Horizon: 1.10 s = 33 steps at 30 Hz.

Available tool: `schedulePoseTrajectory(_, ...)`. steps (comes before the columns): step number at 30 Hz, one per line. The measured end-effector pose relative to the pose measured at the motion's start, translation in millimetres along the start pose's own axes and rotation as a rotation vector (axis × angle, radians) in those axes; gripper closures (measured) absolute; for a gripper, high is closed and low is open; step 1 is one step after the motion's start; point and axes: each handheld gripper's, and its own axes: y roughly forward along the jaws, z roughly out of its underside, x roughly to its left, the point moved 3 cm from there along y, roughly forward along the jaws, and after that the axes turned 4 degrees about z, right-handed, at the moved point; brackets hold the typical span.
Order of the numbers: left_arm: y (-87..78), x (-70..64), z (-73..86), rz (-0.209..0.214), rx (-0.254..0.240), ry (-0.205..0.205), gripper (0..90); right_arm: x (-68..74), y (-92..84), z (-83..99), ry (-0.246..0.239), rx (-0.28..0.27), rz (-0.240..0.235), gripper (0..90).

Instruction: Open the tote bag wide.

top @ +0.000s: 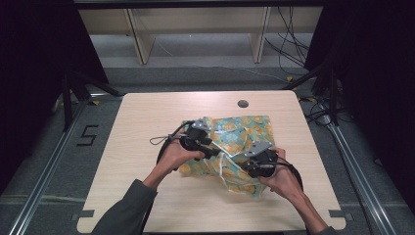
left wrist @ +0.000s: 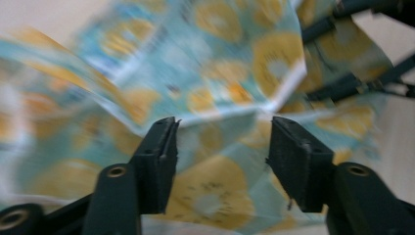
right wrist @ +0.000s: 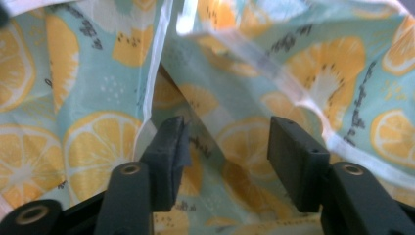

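Observation:
A teal cloth printed with orange and lemon slices lies crumpled in loose folds on the pale wooden table. My left gripper sits on the cloth's left part, held by a hand. In the left gripper view the jaws stand open, with the blurred cloth just beyond them and nothing pinched. My right gripper rests at the cloth's near right corner. Its jaws are open over a white-hemmed fold of the cloth, the pads not pressing on it.
A round dark grommet is set in the table's far edge. Wooden shelf legs stand behind the table. Cables lie on the floor at the back right, and black stand legs at the left.

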Motion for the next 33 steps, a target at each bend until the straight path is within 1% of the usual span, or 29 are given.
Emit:
schedulePoseTrajectory(1,6.0,-3.2,3.7,0.012,-0.005,-0.002,41.7,0.4,1.5,1.2,-0.002,0.009,-0.006,47.9)
schedulePoseTrajectory(2,6.8,-5.0,6.5,0.009,0.013,0.014,43.0,1.2,3.2,2.6,-0.012,0.016,0.008,46.7)
schedulePoseTrajectory(3,6.6,-6.8,10.2,0.015,0.039,0.044,44.6,1.2,4.3,3.4,-0.031,0.024,0.015,46.5)
schedulePoseTrajectory(5,4.6,-9.8,17.4,0.022,0.062,0.061,50.5,3.5,8.0,6.0,-0.048,0.051,0.033,46.2)
schedulePoseTrajectory(6,3.9,-10.9,21.7,0.018,0.075,0.059,51.3,3.9,10.2,6.6,-0.053,0.056,0.049,45.6)
schedulePoseTrajectory(7,3.6,-11.2,24.3,0.021,0.086,0.066,51.8,4.5,12.8,6.7,-0.065,0.062,0.078,45.3)
schedulePoseTrajectory(8,3.3,-10.9,27.3,0.021,0.095,0.074,51.7,5.1,14.7,6.5,-0.076,0.065,0.088,45.2)
schedulePoseTrajectory(9,3.1,-11.0,30.2,0.016,0.093,0.057,51.5,6.4,16.6,5.9,-0.082,0.068,0.104,45.1)
schedulePoseTrajectory(11,3.0,-11.6,34.8,0.019,0.088,0.050,50.3,8.1,20.0,3.9,-0.099,0.072,0.129,47.0)
schedulePoseTrajectory(13,2.3,-12.7,38.4,0.018,0.096,0.058,49.1,8.5,20.5,0.8,-0.104,0.064,0.147,52.6)
schedulePoseTrajectory(14,1.4,-13.1,40.0,0.012,0.104,0.060,48.4,8.6,20.1,-0.3,-0.105,0.062,0.154,59.2)
schedulePoseTrajectory(15,0.8,-13.9,41.2,0.010,0.101,0.051,47.7,7.2,19.2,-1.4,-0.121,0.056,0.146,66.8)
schedulePoseTrajectory(16,0.8,-13.9,41.2,0.010,0.101,0.051,47.0,6.2,17.8,-2.2,-0.119,0.051,0.141,73.5)
schedulePoseTrajectory(17,-1.2,-14.0,43.4,0.008,0.111,0.051,46.1,4.5,16.6,-3.0,-0.117,0.045,0.141,83.2)
schedulePoseTrajectory(18,-1.5,-13.7,43.4,0.008,0.104,0.054,45.7,2.3,15.5,-4.1,-0.122,0.032,0.134,87.6)
schedulePoseTrajectory(19,-1.9,-13.8,42.9,0.005,0.093,0.042,45.3,0.0,14.4,-5.4,-0.132,0.021,0.128,89.8)
schedulePoseTrajectory(20,-2.5,-13.3,41.3,-0.004,0.082,0.049,44.1,-3.0,13.1,-6.8,-0.118,0.012,0.127,90.0)
schedulePoseTrajectory(22,-4.5,-13.9,36.9,-0.023,0.077,0.062,41.2,-8.0,9.3,-10.1,-0.052,0.001,0.113,90.0)
schedulePoseTrajectory(23,-4.7,-14.8,34.1,-0.032,0.067,0.063,40.4,-10.8,7.7,-12.5,-0.016,-0.014,0.103,90.0)
schedulePoseTrajectory(24,-5.2,-15.4,30.3,-0.044,0.056,0.074,39.5,-15.4,6.5,-15.2,0.005,-0.047,0.080,90.0)
schedulePoseTrajectory(25,-5.2,-16.5,25.2,-0.052,0.028,0.069,37.6,-20.4,4.8,-17.8,0.034,-0.079,0.059,90.0)
schedulePoseTrajectory(26,-4.2,-18.0,21.2,-0.061,-0.003,0.044,36.5,-25.8,2.5,-21.1,0.079,-0.101,0.049,90.0)
schedulePoseTrajectory(27,-4.3,-18.3,15.7,-0.061,-0.017,0.044,34.7,-29.5,0.9,-23.1,0.093,-0.113,0.038,90.0)
schedulePoseTrajectory(28,-4.2,-18.0,8.9,-0.075,-0.029,0.039,31.3,-33.5,-1.0,-26.0,0.117,-0.131,0.031,90.0)
schedulePoseTrajectory(29,-2.8,-17.4,1.9,-0.077,-0.042,0.043,30.4,-36.2,-2.7,-29.1,0.144,-0.150,0.023,90.0)
schedulePoseTrajectory(30,-1.2,-16.5,-5.1,-0.083,-0.045,0.055,30.4,-40.1,-3.8,-32.7,0.142,-0.179,0.025,90.0)
schedulePoseTrajectory(31,1.6,-17.1,-11.7,-0.087,-0.056,0.045,30.1,-42.2,-7.1,-35.5,0.141,-0.173,0.017,90.0)
schedulePoseTrajectory(32,4.3,-17.4,-18.1,-0.089,-0.060,0.049,30.0,-44.0,-8.5,-38.7,0.142,-0.189,0.026,90.0)
schedulePoseTrajectory(33,7.4,-17.7,-24.6,-0.104,-0.059,0.050,29.9,-44.9,-10.0,-41.4,0.142,-0.201,0.029,90.0)
